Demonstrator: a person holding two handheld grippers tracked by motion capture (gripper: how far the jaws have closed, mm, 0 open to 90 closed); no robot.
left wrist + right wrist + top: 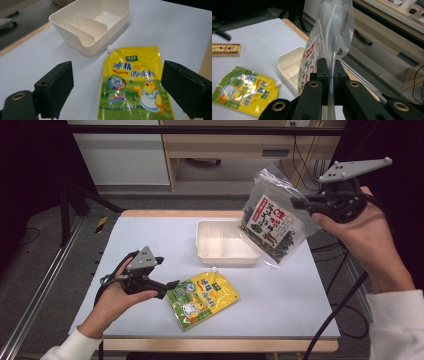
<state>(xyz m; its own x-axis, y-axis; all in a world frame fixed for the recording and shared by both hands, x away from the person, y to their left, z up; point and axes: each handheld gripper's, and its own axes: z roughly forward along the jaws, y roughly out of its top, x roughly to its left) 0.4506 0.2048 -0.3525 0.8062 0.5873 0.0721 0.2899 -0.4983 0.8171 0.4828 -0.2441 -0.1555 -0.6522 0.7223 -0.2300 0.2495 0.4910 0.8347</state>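
A yellow spout pouch (202,300) with a cartoon chick lies flat near the table's front edge. My left gripper (170,287) is low at the pouch's left edge. In the left gripper view its jaws stand wide open (117,90) on either side of the pouch (132,85), and the pads touch nothing. My right gripper (298,203) is raised at the right, shut on the clear top of a bag of dark seaweed (272,225) with a red and white label. The bag hangs over the right end of a white divided tray (200,240). The right gripper view shows the jaws (331,70) pinching the bag's plastic (329,30).
The tray (100,37) sits mid-table, its dividers bare. A small flat red and yellow box (225,49) lies on the white tabletop beyond the pouch (242,87). A wooden strip (220,345) edges the table's front. Cabinets stand behind it, and cables trail at the right.
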